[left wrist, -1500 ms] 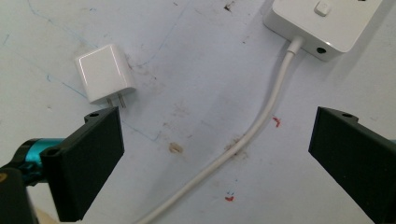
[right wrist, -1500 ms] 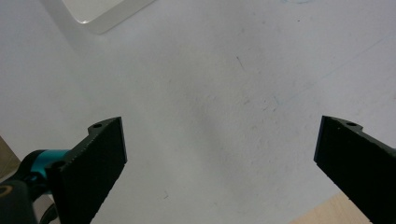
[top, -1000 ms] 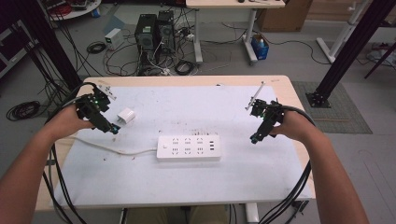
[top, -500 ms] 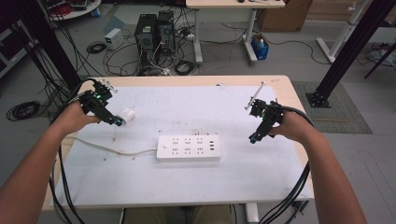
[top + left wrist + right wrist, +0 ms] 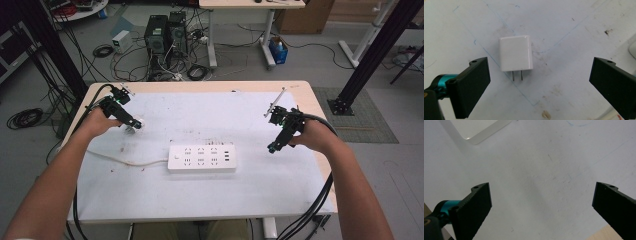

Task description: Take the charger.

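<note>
A small white plug-in charger (image 5: 516,53) lies flat on the white table, its two metal prongs pointing toward the camera in the left gripper view. My left gripper (image 5: 539,85) hovers over it, open, jaws wide on either side and not touching it. In the high view the charger (image 5: 136,124) sits at the tip of the left gripper (image 5: 131,121), at the table's left. A white power strip (image 5: 202,158) lies in the middle, its cable (image 5: 125,160) trailing left. My right gripper (image 5: 272,146) is open above bare table right of the strip, whose corner (image 5: 477,130) shows in the right gripper view.
The white table (image 5: 210,195) has faint blue pen lines and small stains. Black cables hang off its left and right front edges. Beyond the far edge, on the floor, stand computer towers (image 5: 165,30) and tangled cables. A black frame post (image 5: 380,47) rises at the right.
My left gripper has moved forward and inward until it stands over the white charger. The right gripper has stayed almost still.
</note>
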`<state>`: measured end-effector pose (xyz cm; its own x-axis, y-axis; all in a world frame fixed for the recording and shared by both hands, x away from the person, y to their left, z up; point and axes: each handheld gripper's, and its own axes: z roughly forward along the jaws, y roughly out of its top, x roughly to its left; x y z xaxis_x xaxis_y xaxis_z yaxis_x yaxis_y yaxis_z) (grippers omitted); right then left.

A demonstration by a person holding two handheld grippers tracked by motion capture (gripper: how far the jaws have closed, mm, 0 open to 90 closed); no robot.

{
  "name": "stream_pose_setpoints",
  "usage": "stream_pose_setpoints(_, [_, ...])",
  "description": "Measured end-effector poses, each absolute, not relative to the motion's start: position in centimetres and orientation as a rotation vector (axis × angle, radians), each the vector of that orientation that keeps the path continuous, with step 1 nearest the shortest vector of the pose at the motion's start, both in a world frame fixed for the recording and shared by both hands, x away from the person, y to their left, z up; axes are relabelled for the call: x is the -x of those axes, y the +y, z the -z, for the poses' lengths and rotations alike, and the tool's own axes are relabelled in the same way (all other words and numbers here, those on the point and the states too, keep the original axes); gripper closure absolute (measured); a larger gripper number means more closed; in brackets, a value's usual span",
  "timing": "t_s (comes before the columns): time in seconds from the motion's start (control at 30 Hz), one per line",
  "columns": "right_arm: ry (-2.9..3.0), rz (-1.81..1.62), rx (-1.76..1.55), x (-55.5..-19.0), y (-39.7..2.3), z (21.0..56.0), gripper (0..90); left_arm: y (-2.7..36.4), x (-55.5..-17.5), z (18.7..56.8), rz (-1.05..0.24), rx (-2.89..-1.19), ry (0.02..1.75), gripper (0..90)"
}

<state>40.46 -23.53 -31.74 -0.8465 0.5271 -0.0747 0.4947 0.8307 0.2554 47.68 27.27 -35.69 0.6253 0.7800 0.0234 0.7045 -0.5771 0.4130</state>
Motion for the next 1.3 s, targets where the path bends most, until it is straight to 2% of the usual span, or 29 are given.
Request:
stream_pose_setpoints(0.33, [2.844,-0.372,-0.832,-39.7,-24.4,31.7,1.7,27.6,-50.0,38.5,-0.257,-2.447,1.239,3.3])
stream_pose_setpoints(0.83, [2.848,-0.371,-0.844,-39.6,-24.7,31.6,1.7,27.1,-51.2,41.9,-0.192,-2.515,1.275,3.7])
stream_pose_setpoints(0.93, [2.852,-0.370,-0.839,-39.7,-24.5,31.6,1.7,27.3,-51.3,42.4,-0.152,-2.527,1.293,12.1])
stream_pose_setpoints(1.3, [2.856,-0.360,-0.838,-39.8,-24.5,31.6,1.7,27.4,-51.2,42.3,-0.183,-2.540,1.287,18.4])
